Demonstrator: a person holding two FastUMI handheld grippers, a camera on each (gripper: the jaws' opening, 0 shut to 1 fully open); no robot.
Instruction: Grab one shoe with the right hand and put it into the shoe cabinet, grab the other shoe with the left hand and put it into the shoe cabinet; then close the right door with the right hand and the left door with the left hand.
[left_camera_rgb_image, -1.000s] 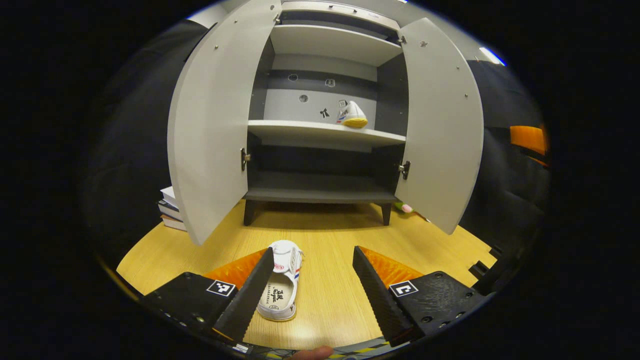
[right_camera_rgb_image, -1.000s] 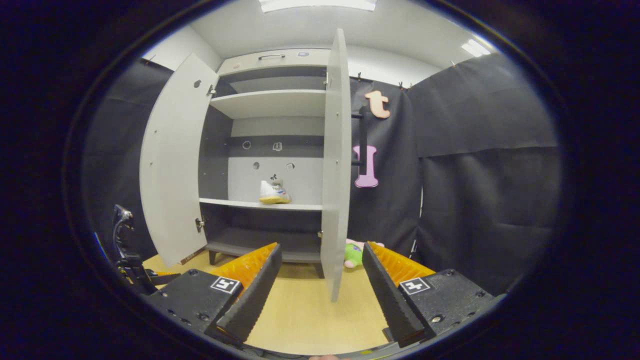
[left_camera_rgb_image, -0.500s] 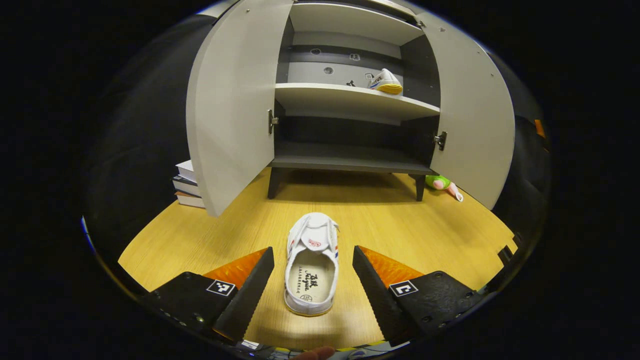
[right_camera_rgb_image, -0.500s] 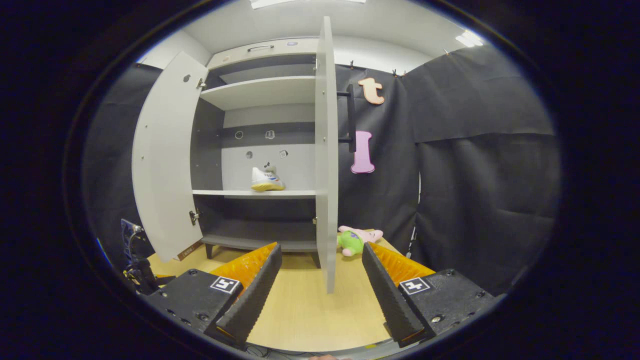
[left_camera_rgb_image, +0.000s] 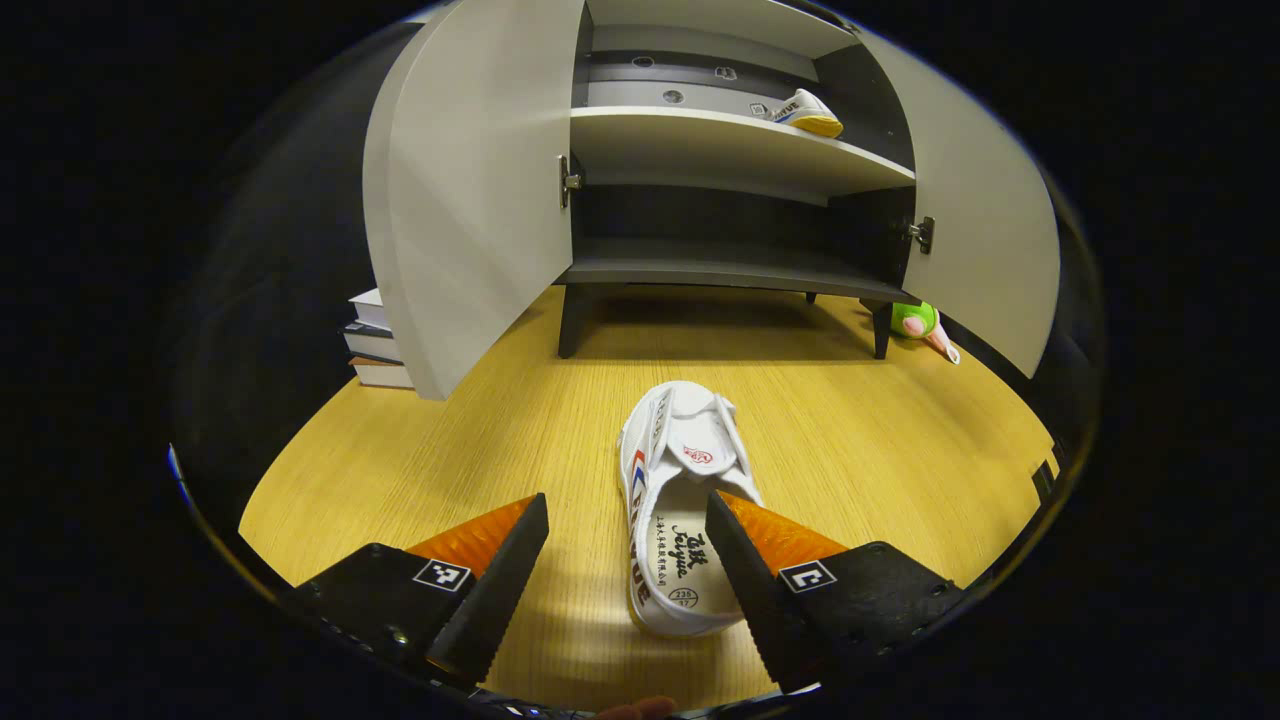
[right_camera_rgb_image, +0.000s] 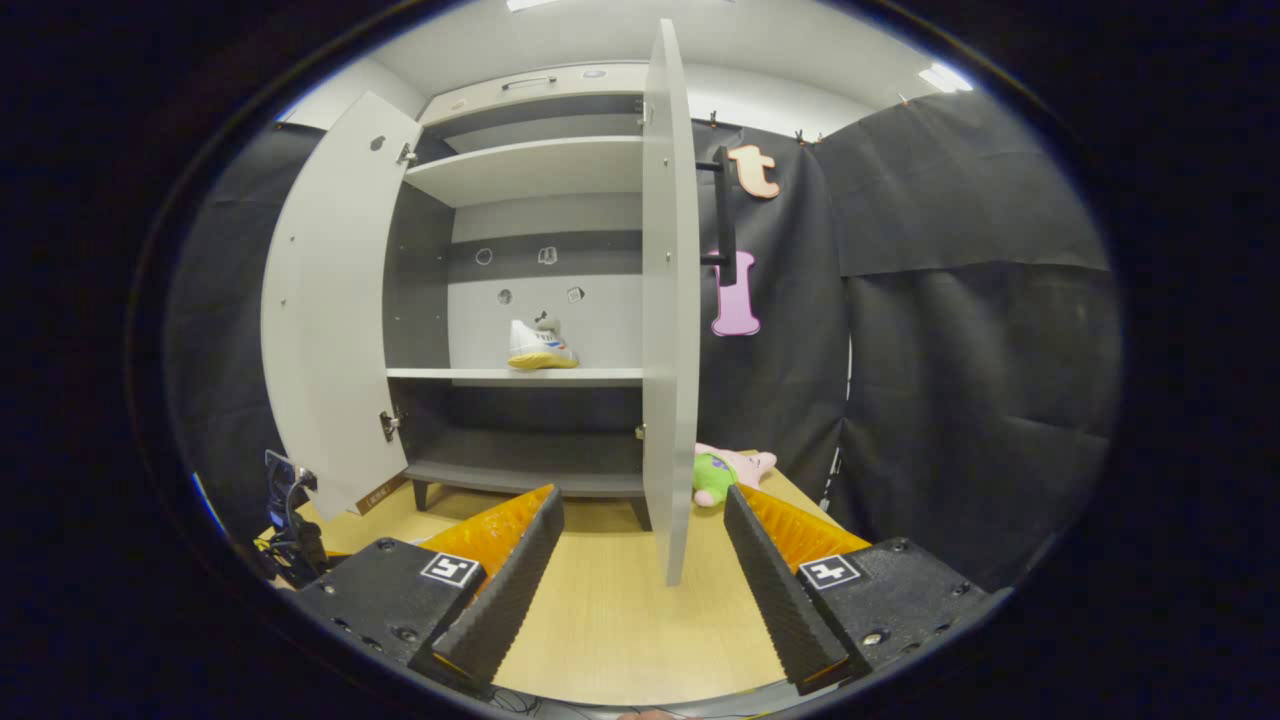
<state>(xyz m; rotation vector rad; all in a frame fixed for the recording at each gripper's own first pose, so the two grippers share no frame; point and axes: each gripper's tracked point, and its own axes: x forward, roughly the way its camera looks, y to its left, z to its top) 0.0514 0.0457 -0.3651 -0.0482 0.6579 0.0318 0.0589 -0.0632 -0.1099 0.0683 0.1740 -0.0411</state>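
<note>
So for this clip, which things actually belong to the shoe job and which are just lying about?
Belong to the job:
- shoe on the floor
- shoe on the shelf
- shoe cabinet
- left door
- right door

Lying about:
- stacked books
- plush toy

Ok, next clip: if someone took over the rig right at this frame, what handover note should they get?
Left gripper: open, low over the floor, one finger over the white shoe, nothing gripped.
Right gripper: open, empty, facing the edge of the right door.
Other shoe sits on the cabinet's middle shelf.
Left door and right door are both open.
Done: first shoe stowed.
Left: grip the floor shoe with the left gripper, shelve it, close the right door, then the left.
</note>
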